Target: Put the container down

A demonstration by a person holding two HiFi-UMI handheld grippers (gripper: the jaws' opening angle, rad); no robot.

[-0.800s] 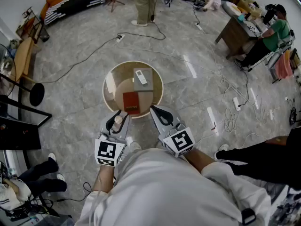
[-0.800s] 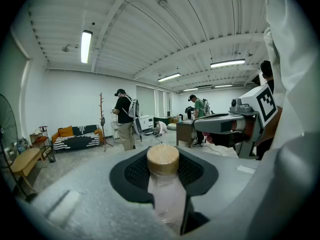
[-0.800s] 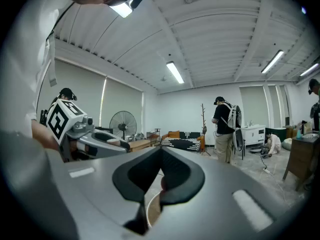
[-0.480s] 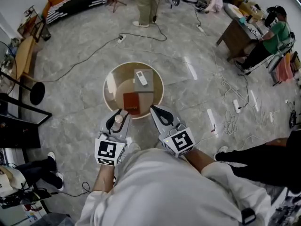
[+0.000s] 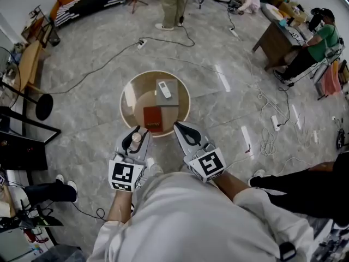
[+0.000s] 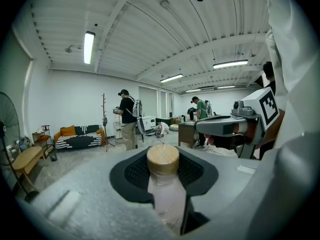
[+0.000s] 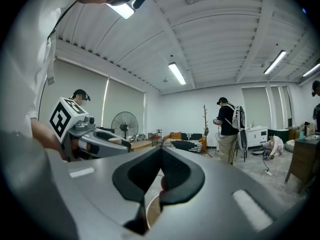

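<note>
A small clear bottle point(image 5: 136, 140) with a round wooden cap point(image 6: 162, 160) stands upright between the jaws of my left gripper point(image 5: 134, 133), which is shut on it. It hangs just off the near left rim of the round glass table point(image 5: 126, 94). In the left gripper view the bottle point(image 6: 166, 191) fills the gap between the dark pads. My right gripper point(image 5: 177, 126) is beside it over the table's near rim, jaws together with nothing between them. In the right gripper view its pads point(image 7: 172, 176) meet, with only a thin slit below.
On the table lie a red-brown book point(image 5: 152, 119) and a grey block with a white remote point(image 5: 163, 89). Cables point(image 5: 109, 64) trail over the marble floor. A fan base point(image 5: 42, 108) stands at the left, a desk point(image 5: 275, 37) at the upper right, and people stand around.
Both grippers and the bottle stay almost where they were. A person's legs at the lower left edge have shifted.
</note>
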